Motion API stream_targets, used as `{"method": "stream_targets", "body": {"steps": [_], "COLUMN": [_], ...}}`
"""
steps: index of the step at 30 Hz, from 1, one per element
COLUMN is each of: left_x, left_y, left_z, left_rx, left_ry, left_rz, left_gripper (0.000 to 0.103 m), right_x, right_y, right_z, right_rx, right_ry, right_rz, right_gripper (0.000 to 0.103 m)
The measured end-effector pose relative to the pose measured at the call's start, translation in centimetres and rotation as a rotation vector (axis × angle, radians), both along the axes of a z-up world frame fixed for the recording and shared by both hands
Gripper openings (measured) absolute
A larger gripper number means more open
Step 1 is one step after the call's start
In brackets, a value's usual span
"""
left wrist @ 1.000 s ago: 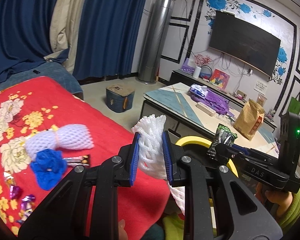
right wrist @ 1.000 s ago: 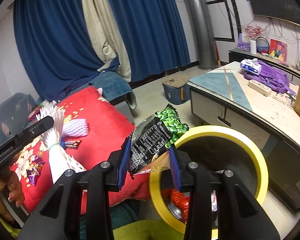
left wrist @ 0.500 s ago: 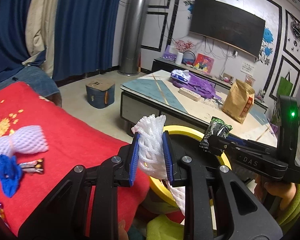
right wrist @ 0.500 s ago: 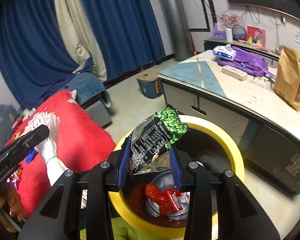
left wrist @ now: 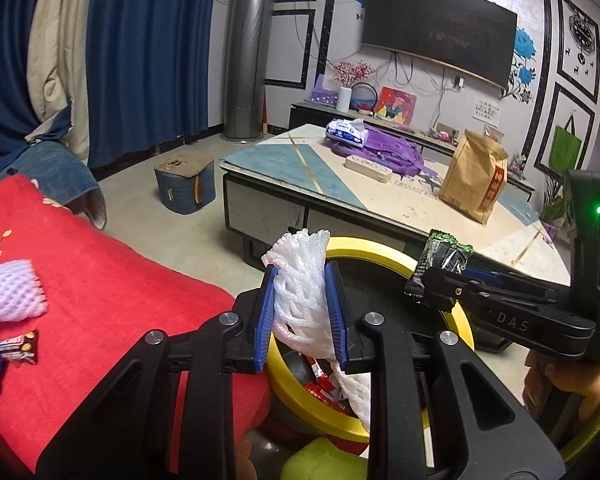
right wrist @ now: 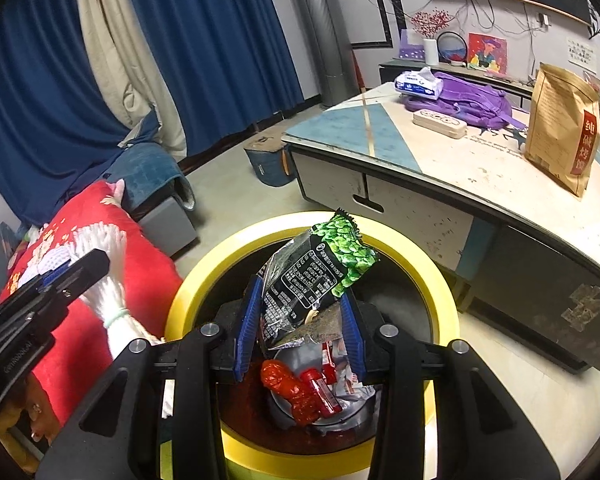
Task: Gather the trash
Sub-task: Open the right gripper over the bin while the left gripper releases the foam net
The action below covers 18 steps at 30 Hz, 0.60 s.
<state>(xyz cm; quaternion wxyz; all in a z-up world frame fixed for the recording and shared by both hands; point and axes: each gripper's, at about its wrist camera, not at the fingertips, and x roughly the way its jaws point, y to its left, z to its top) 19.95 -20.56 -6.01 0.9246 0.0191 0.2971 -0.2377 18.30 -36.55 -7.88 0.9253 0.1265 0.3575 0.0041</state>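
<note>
Both pairs of blue-padded jaws are clamped on rubbish. Those of the left gripper stand narrow, squeezing a white foam fruit net whose frayed top fans out above the pads and whose tail hangs below them. Those of the right gripper stand a little wider, pinching a crumpled black-and-green snack packet that sticks up and tilts to the right.

Each load hangs over the open mouth of the yellow-rimmed trash bin, the net near its left rim and the packet nearer the middle. Red wrappers already lie at the bottom (with some white scraps beside them).

To the left of the bin lies a red flowered blanket that carries another foam net and a small candy-bar wrapper, well apart from the bin. Beyond the bin stands a low coffee table bearing a brown paper bag and a purple backpack.
</note>
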Motion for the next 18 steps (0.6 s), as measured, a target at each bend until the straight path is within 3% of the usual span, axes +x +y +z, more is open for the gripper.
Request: {"method": "stream_targets", "body": {"steps": [9,18], "left_x": [1.0,2.4], "left_y": [-1.8,-1.8], "left_z": [-2.1,-3.9], "left_rx": [0.029,-0.017], "left_ry": [0.038,0.135], "left_rz": [-0.036,-0.059], "left_gripper": [0.018,0.018], "right_x": [0.5,0.9], "right_y": [-0.6,-1.2], "right_z": [-1.2,-2.9], "right_rx": [0.0,0.017], "right_ry": [0.041,0.096], "right_rz": [-0.006,-0.014], "right_gripper": [0.037,0.038]}}
